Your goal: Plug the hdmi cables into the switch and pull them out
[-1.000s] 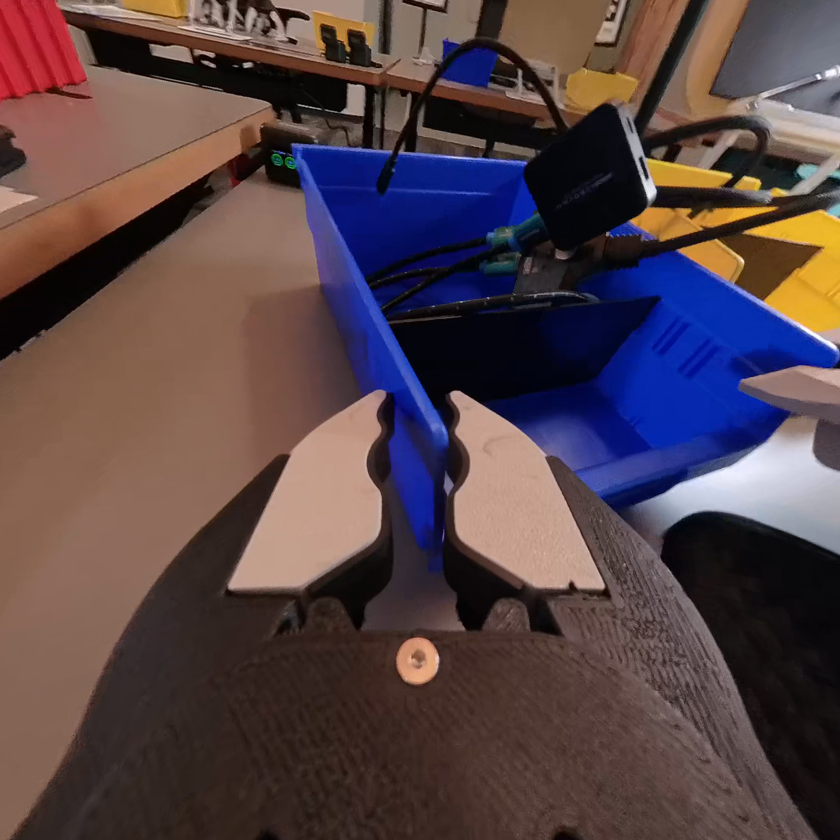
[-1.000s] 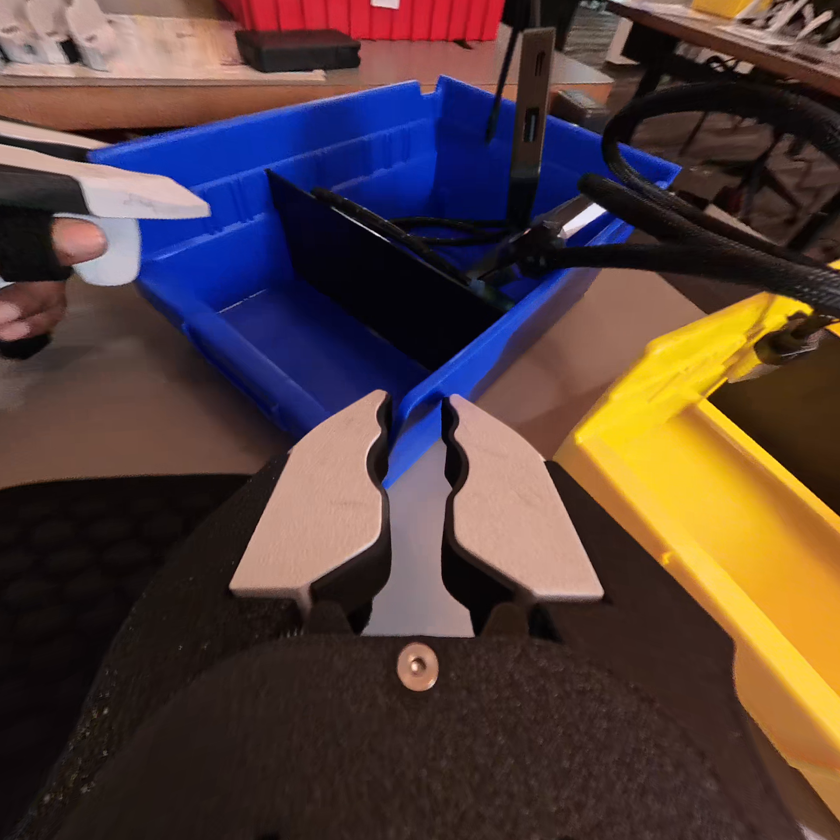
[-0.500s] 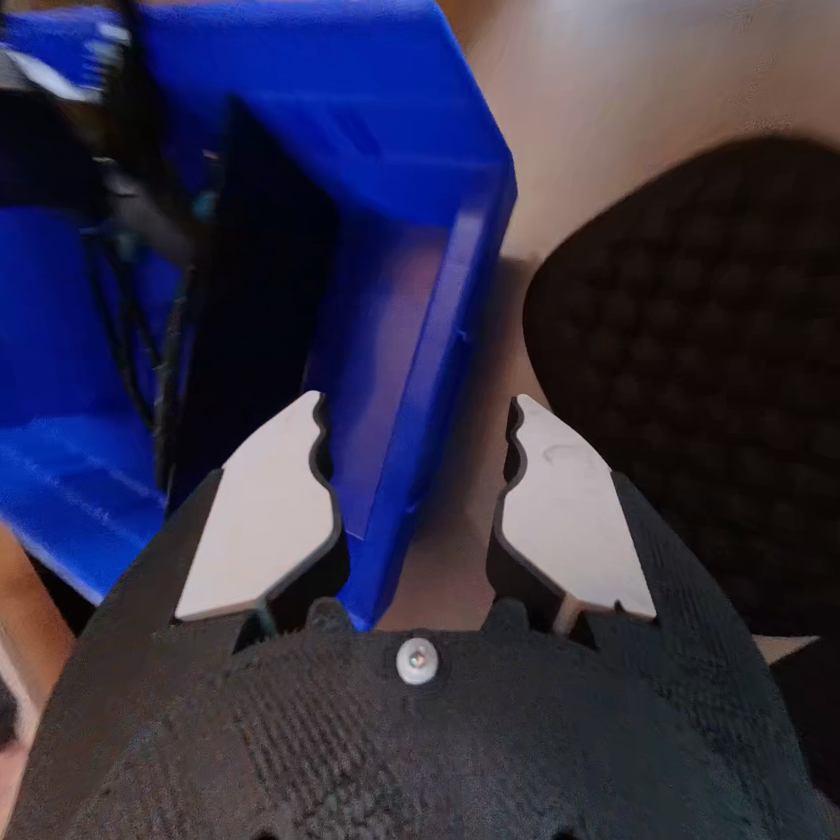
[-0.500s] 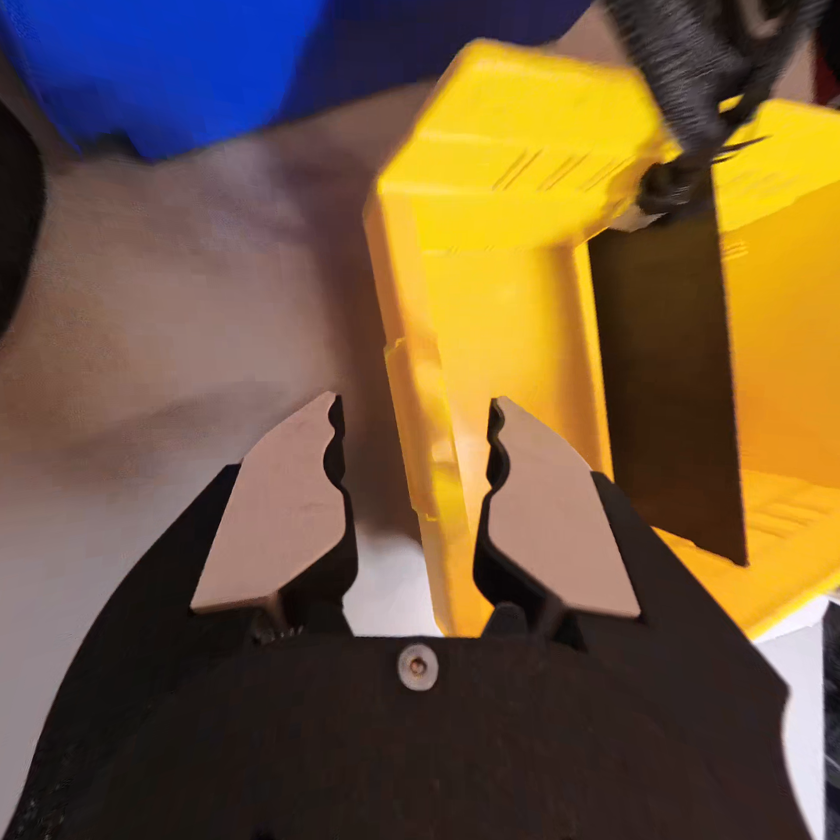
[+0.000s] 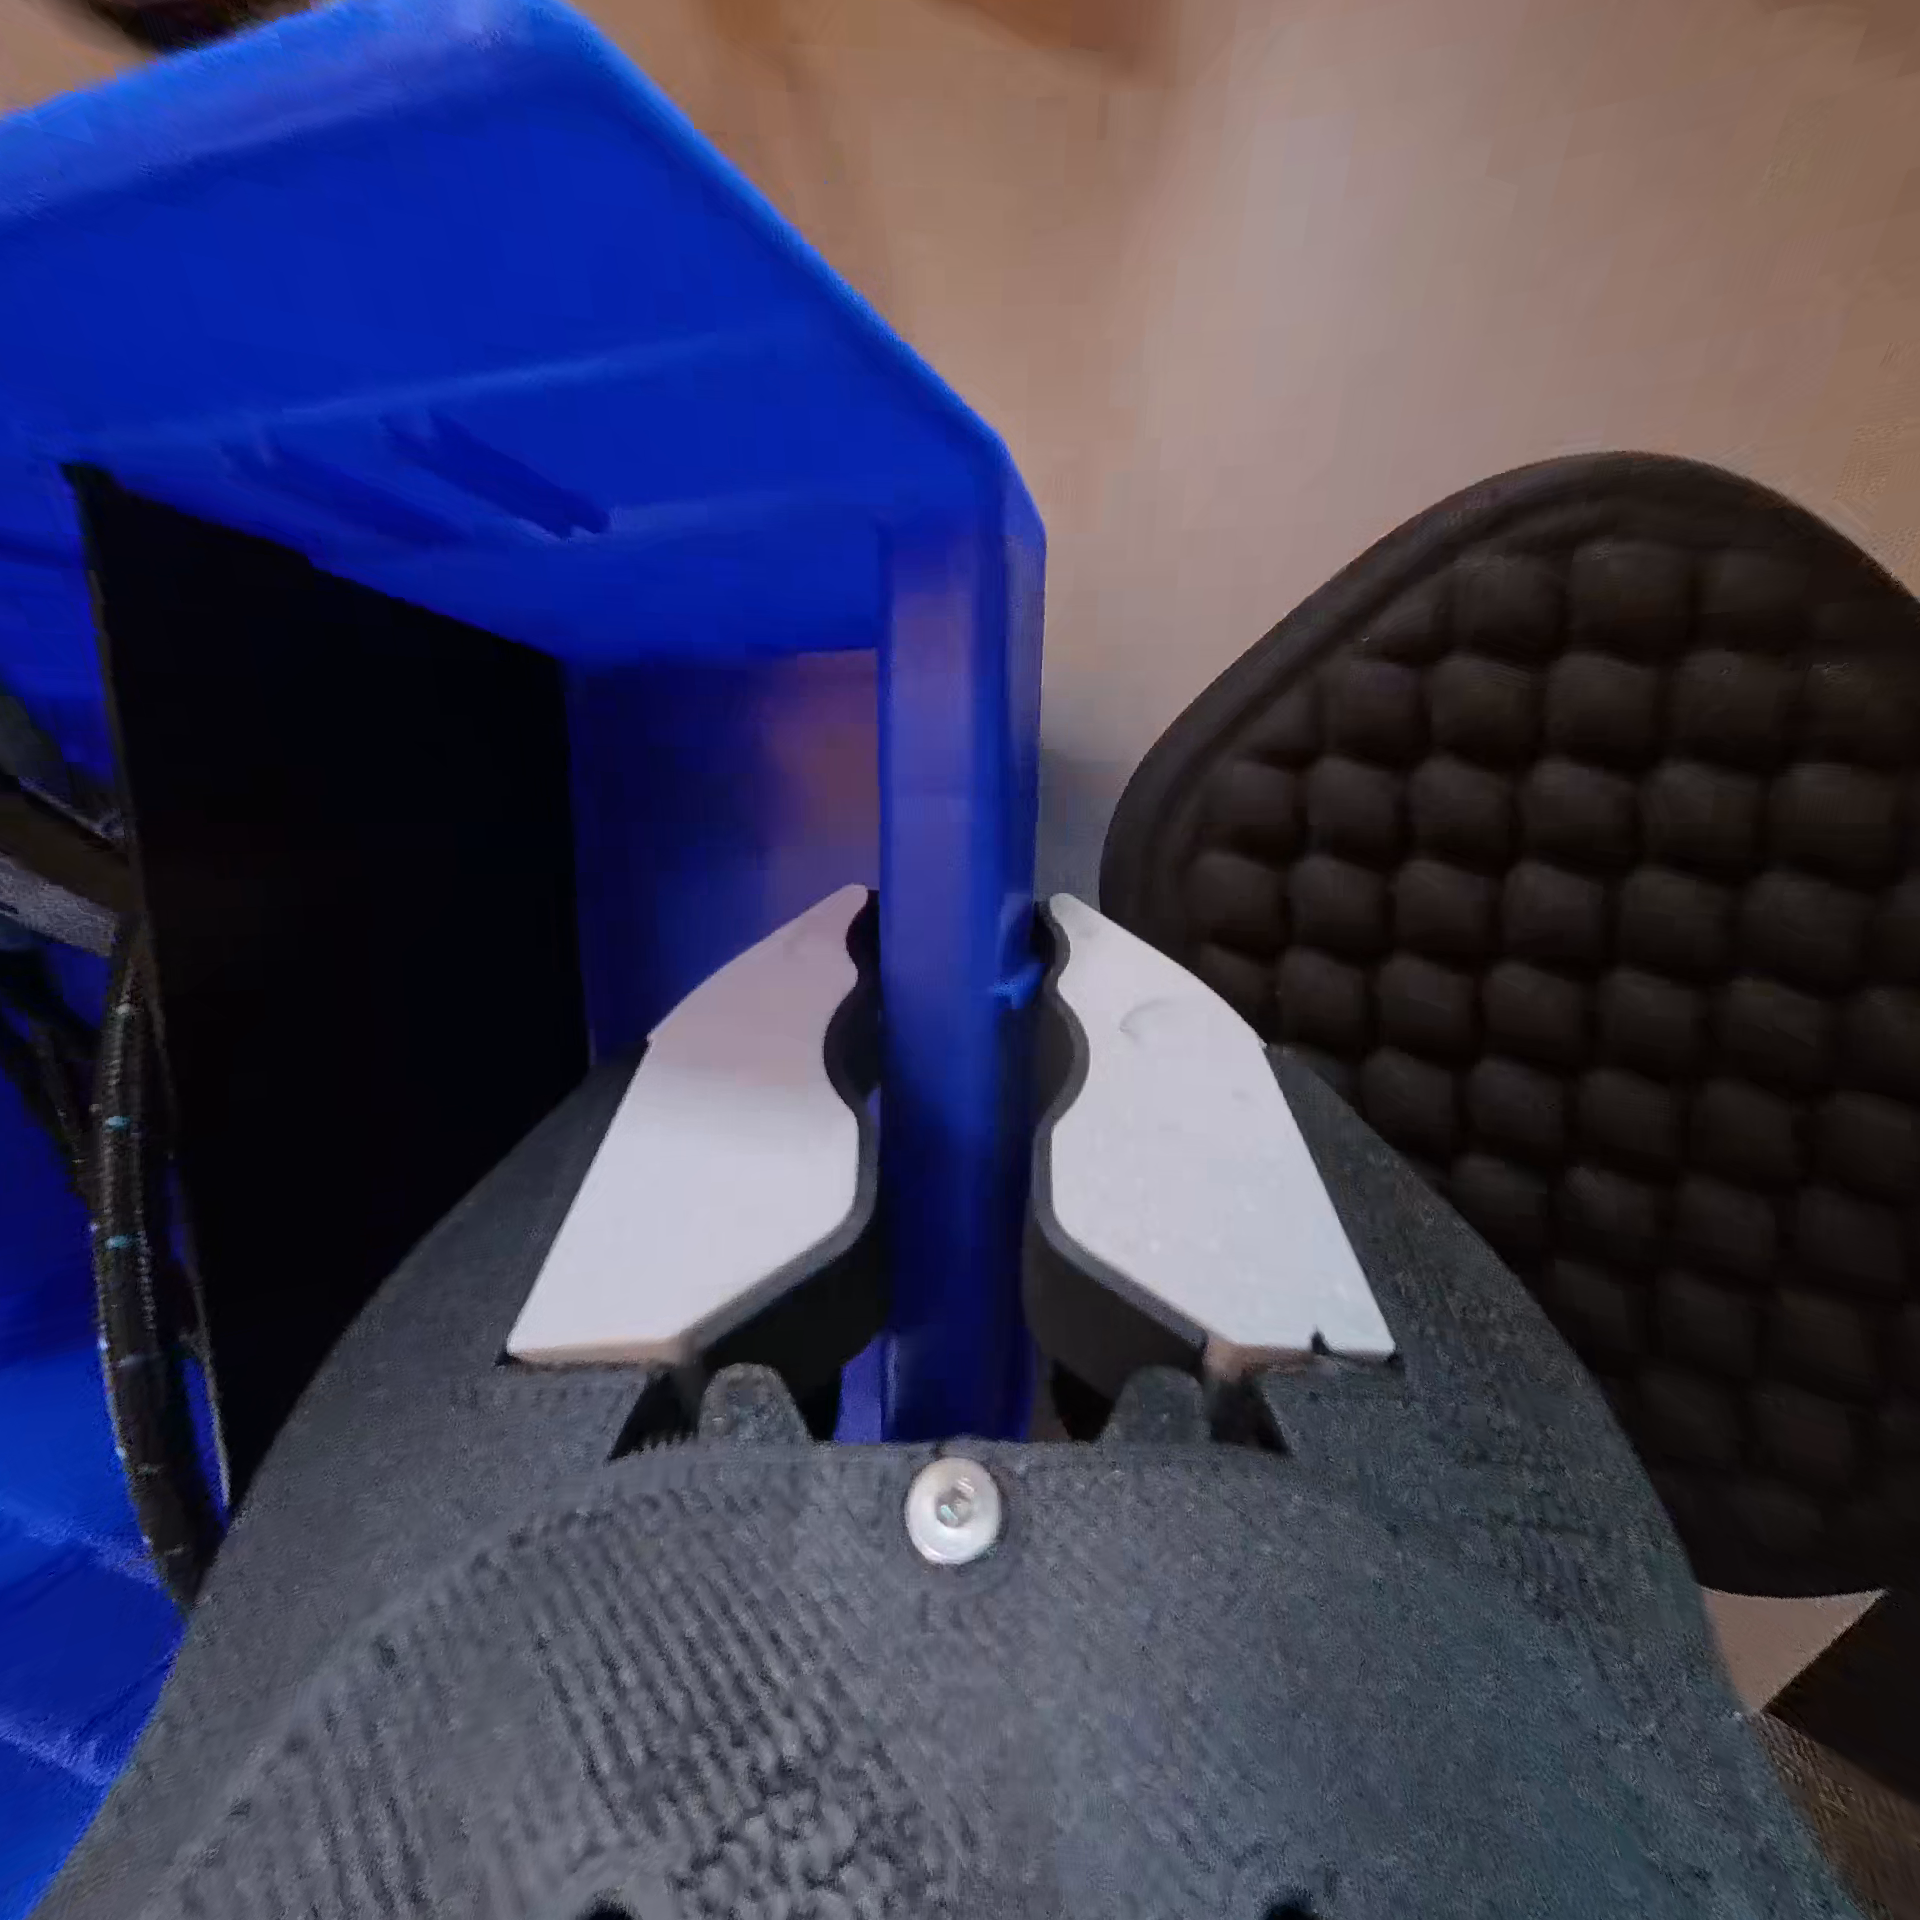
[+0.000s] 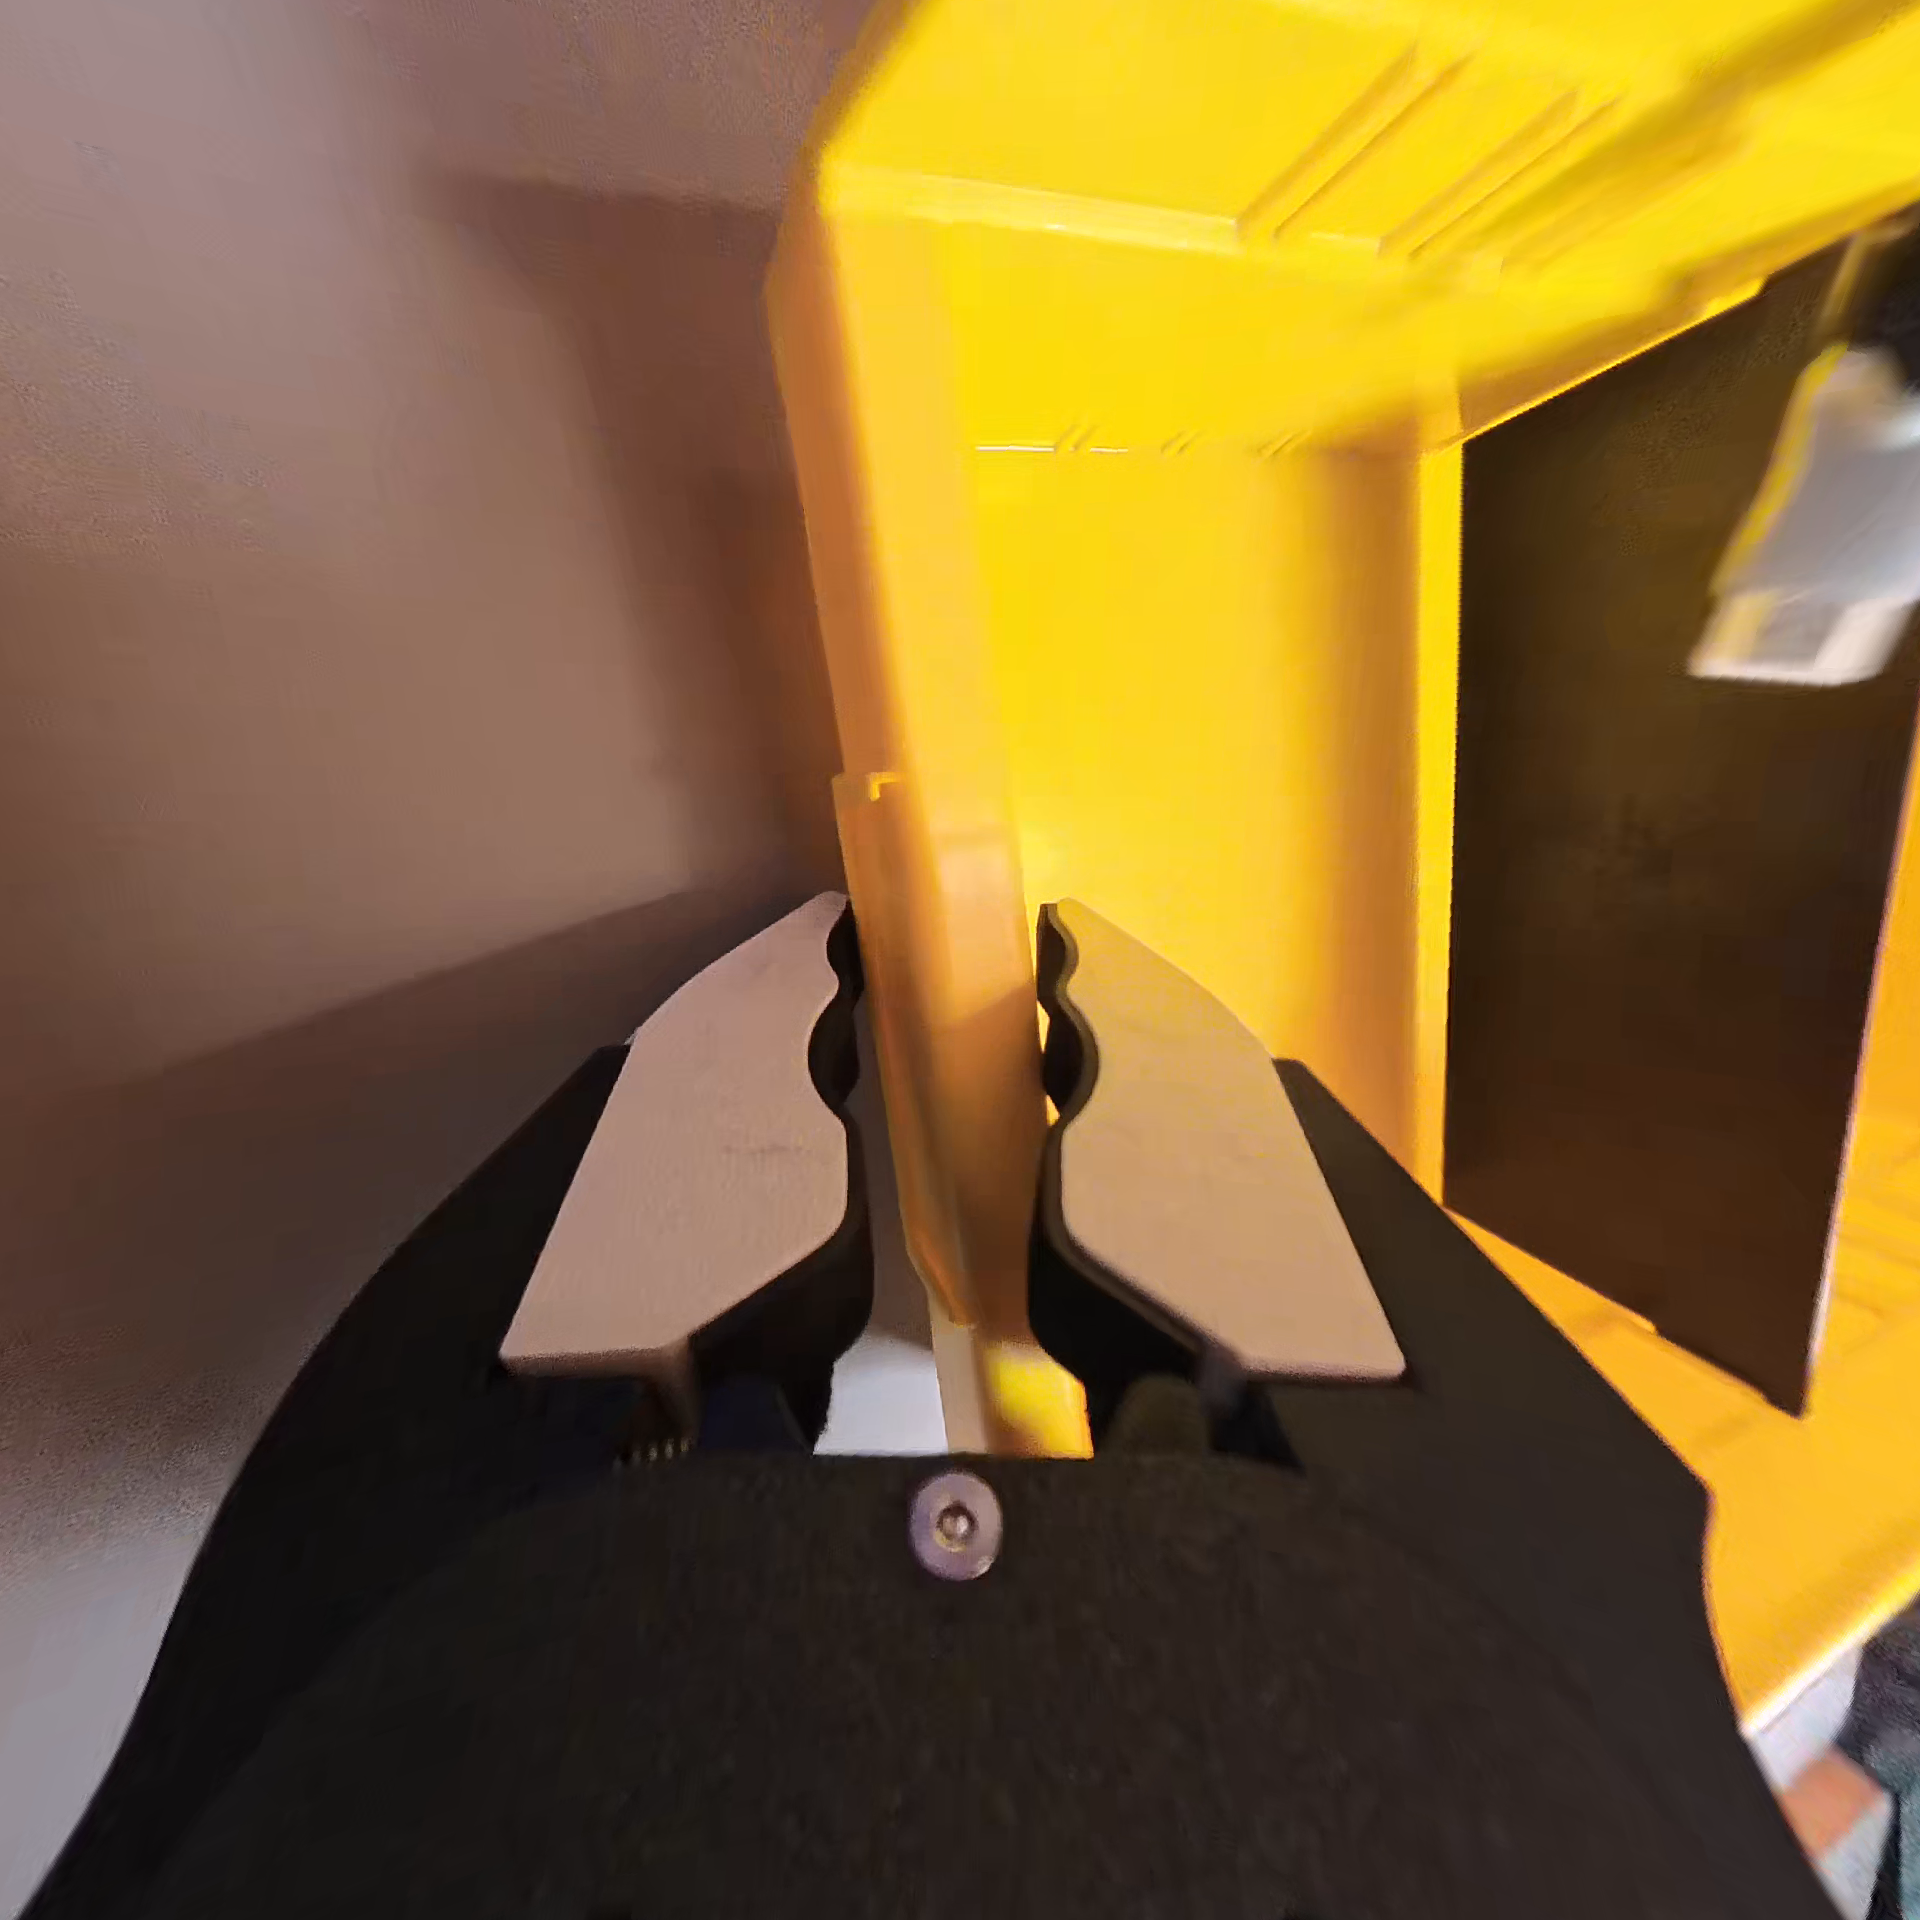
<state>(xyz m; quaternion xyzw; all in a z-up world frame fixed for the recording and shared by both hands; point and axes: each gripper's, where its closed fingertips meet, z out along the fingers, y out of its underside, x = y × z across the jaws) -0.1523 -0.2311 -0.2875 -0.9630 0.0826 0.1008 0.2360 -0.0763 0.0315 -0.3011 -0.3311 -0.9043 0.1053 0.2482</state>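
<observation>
My left gripper (image 5: 951, 920) now clamps the blue bin (image 5: 945, 1039) wall; half a second ago it gaped. Right gripper (image 6: 940, 914) likewise pinches the yellow bin (image 6: 935, 1039) wall. Bins being shifted, no plugging yet. Only the left view shows cables (image 5: 135, 1195), behind the black divider (image 5: 343, 883); switch unseen. Right view: blurred connector (image 6: 1808, 561).

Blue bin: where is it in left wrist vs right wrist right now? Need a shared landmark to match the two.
Left wrist view: the blue bin fills the upper left; its front wall runs down the centre, clamped in the left gripper.
Right wrist view: not in it; only the yellow bin, its wall between the right gripper fingers.
Shared landmark: the tan tabletop.
</observation>
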